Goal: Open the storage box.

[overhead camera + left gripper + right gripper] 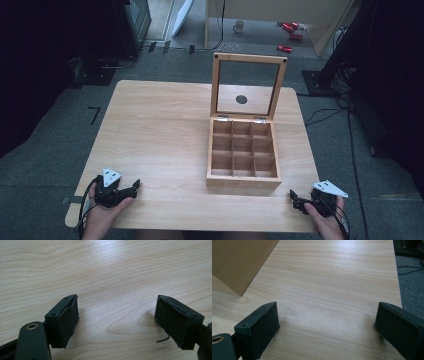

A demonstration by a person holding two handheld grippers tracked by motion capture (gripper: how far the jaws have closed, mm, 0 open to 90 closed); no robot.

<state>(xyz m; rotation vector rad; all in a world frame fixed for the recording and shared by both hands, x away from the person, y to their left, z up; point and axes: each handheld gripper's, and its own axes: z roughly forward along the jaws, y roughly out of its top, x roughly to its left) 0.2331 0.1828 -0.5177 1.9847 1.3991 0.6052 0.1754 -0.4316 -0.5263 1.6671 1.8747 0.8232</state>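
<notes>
Left tongs [134,187] and right tongs [294,198] agape, pale wooden table [155,130], grey carpet [45,165]

Grey carpet floor [45,150] surrounds the pale wooden table [150,130]; cables [350,130] trail at right.

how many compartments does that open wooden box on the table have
9, in a three-by-three grid inside the wooden box: three along the back by the hinged lid, three across the middle, three along the front wall. The front wall partly hides the nearest row's floors.
</notes>
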